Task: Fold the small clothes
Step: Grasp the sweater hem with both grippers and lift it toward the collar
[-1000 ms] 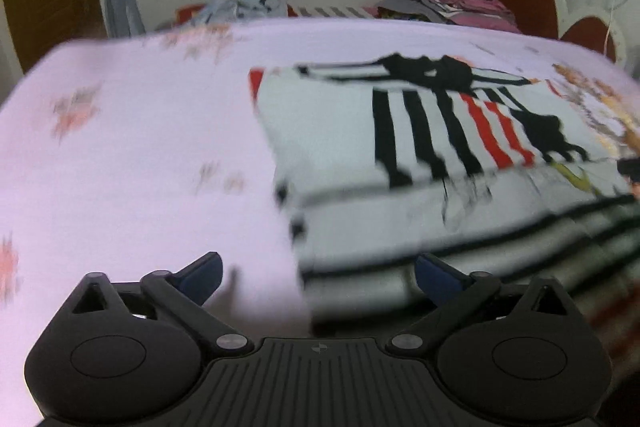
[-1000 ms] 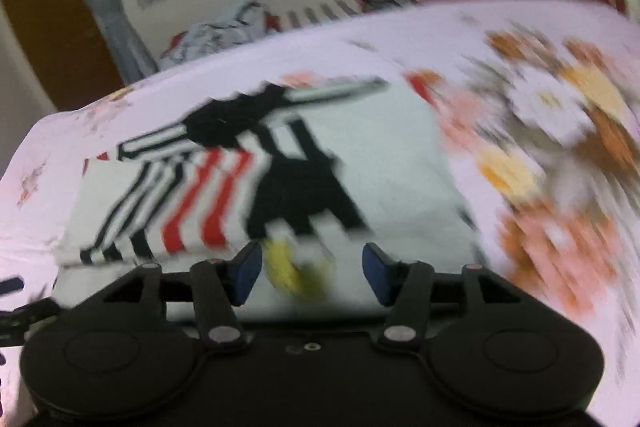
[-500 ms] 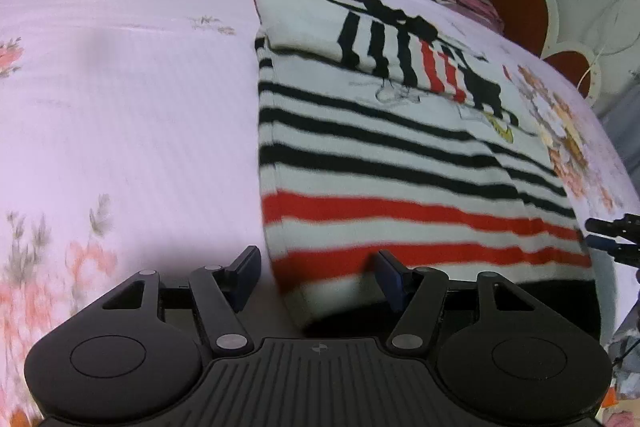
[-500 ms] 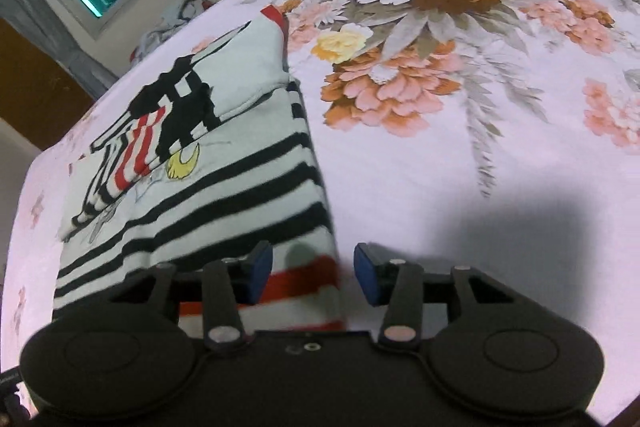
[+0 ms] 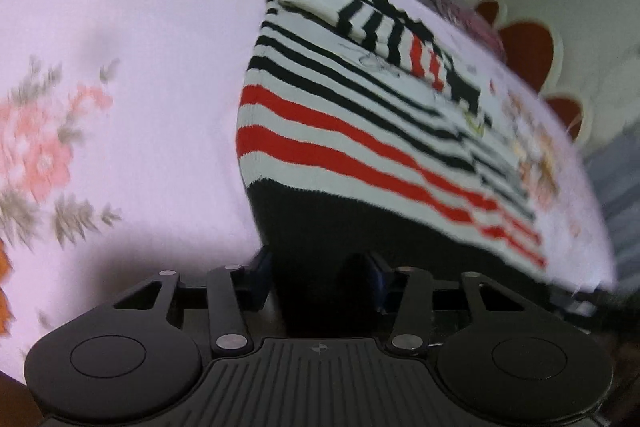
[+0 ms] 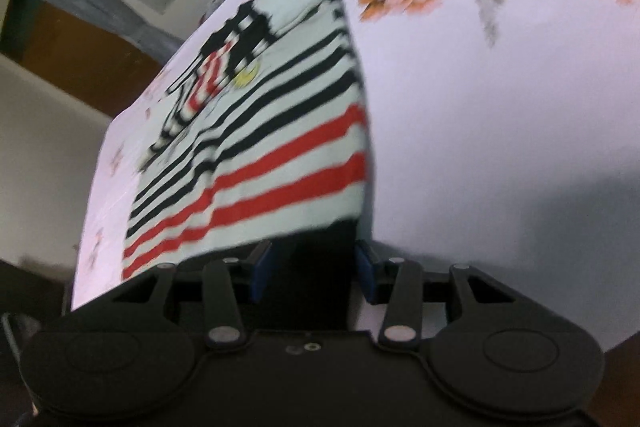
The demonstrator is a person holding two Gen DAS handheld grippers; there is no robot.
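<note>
**Both grippers bite the black hem**

Striped sweater point(image 5: 360, 131) lies flat on the pink floral bedsheet point(image 5: 132, 107), top part already folded down at 12 o'clock. Its black hem sits at 6, w/ a corner in each tool. Left gripper point(image 5: 320, 267) is closing on the left corner; right gripper point(image 6: 312, 263) is clenched on the right one. Prob. so the hem lifts evenly for the next fold.
</note>
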